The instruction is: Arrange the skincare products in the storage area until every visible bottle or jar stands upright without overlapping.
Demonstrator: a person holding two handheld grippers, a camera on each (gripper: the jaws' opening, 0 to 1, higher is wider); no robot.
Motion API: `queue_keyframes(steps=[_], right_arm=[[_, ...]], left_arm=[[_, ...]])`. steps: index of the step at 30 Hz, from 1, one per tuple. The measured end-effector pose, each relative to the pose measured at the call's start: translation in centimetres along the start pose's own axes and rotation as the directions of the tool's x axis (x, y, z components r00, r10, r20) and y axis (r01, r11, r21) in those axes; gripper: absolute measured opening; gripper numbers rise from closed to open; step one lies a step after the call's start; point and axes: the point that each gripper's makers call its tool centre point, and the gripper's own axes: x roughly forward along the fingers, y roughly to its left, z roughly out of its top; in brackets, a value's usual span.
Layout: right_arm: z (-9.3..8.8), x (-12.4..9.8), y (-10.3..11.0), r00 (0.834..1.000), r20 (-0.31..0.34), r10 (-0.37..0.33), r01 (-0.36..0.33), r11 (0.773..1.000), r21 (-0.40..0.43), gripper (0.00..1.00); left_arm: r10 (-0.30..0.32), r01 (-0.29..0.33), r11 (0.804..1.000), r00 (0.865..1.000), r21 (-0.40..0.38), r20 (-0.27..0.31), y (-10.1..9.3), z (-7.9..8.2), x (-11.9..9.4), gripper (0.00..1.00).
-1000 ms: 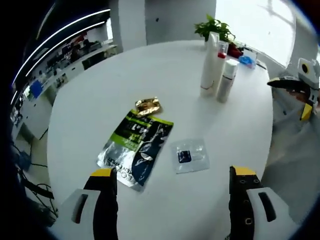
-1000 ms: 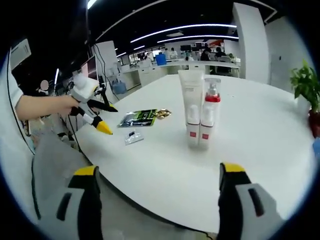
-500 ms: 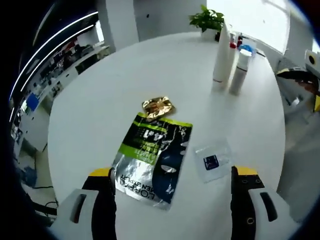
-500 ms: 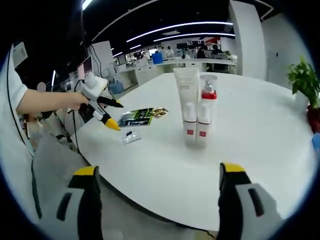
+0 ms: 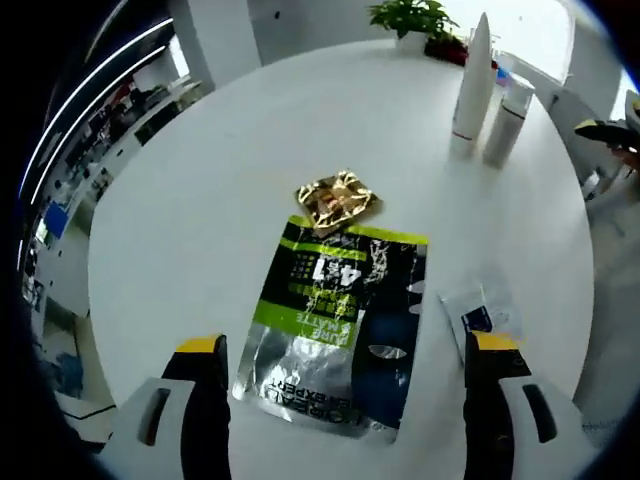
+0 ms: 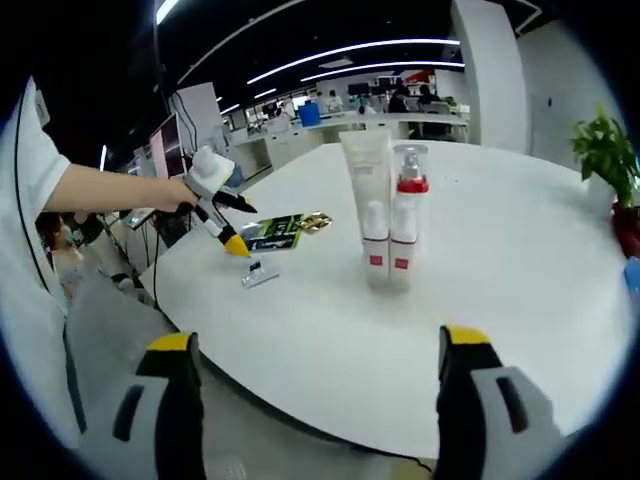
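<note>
A tall white tube [image 6: 366, 190], a clear pump bottle with a red collar [image 6: 408, 215] and a short white bottle [image 6: 375, 250] stand upright, close together, mid-table. The tube [image 5: 473, 78] and short bottle [image 5: 507, 120] sit far right in the left gripper view. A black-and-green sachet [image 5: 335, 320] lies flat beneath my left gripper [image 5: 347, 343], which is open and hovers over it. A gold sachet [image 5: 337, 198] lies just beyond, and a small clear packet [image 5: 478, 315] to the right. My right gripper [image 6: 316, 340] is open and empty off the table's near edge. A hand holds the left gripper [image 6: 238, 225] over the sachet [image 6: 270, 232].
The round white table [image 6: 480, 330] stands in an open office. A potted plant [image 5: 410, 18] stands at its far edge, also seen at the right as the plant [image 6: 600, 160]. The right gripper [image 5: 610, 135] pokes in at the right edge. Desks and people fill the background.
My left gripper has moved forward and down over the black-and-green sachet, which now looms larger. The right gripper has hardly moved; both stay open.
</note>
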Motion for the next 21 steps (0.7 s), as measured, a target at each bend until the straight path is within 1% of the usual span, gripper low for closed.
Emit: queue_keyframes(steps=[6,9,13,17,19,21], right_arm=[[-0.1,0.0,-0.1,1.0,-0.008,-0.005,0.005,1.0,0.008,0.99],[-0.1,0.0,-0.2,1.0,-0.008,-0.008,0.008,1.0,0.01,0.99],[-0.2,0.0,-0.3,1.0,-0.009,-0.014,0.014,1.0,0.014,0.99],[-0.2,0.0,-0.4,1.0,-0.009,-0.019,0.019,1.0,0.017,0.99],[-0.2,0.0,-0.4,1.0,-0.011,-0.02,0.021,1.0,0.017,0.98],[-0.2,0.0,-0.4,1.0,-0.012,-0.021,0.022,1.0,0.018,0.98]], left_arm=[[-0.041,0.044,0.998,0.998,0.053,-0.05,0.5,-0.3,1.1,0.97],[-0.061,0.065,0.996,0.996,0.054,-0.064,0.8,-0.3,1.5,0.97],[-0.069,0.073,0.996,0.995,0.059,-0.078,1.1,-0.3,1.8,0.97],[-0.092,0.097,0.994,0.992,0.053,-0.09,0.9,-0.3,2.0,0.97],[-0.113,0.118,0.992,0.989,0.05,-0.092,0.6,-0.3,2.0,0.95],[-0.115,0.12,0.991,0.989,0.051,-0.091,0.6,-0.3,2.0,0.95]])
